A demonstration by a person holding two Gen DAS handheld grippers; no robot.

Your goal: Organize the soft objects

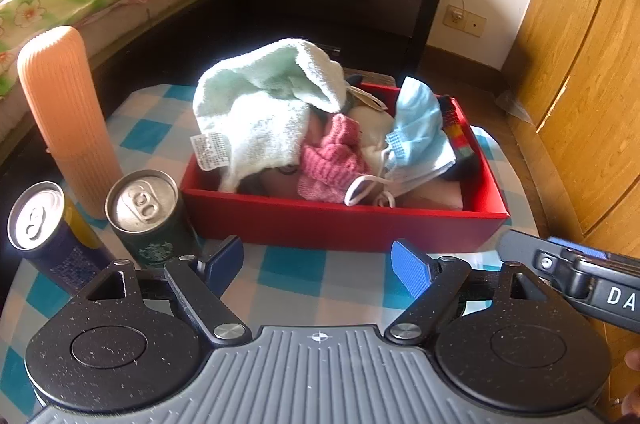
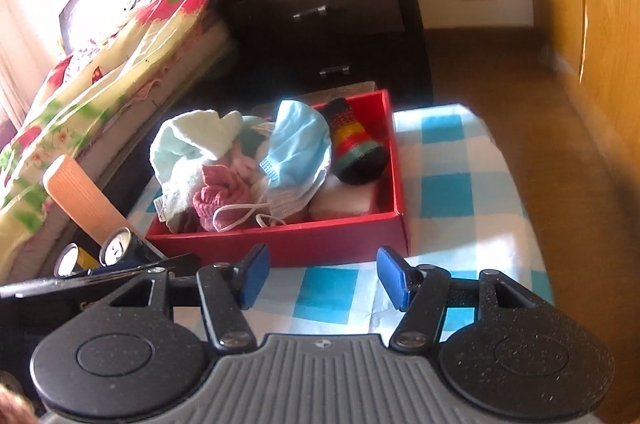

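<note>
Just ahead of the left gripper [image 1: 316, 264], fingers spread and empty, the red box [image 1: 344, 220] holds a mint towel [image 1: 260, 112], pink knit piece [image 1: 332, 160], blue face mask [image 1: 420, 128] and striped sock [image 2: 356, 144]. The right gripper [image 2: 320, 276] is likewise spread. Left of it stands a Starbucks can [image 1: 150, 220].

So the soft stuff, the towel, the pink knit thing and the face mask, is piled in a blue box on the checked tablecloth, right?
Not quite: the box is red, not blue, as the left wrist view shows. The towel, pink knit item and face mask are piled in it, on the checked tablecloth.
</note>
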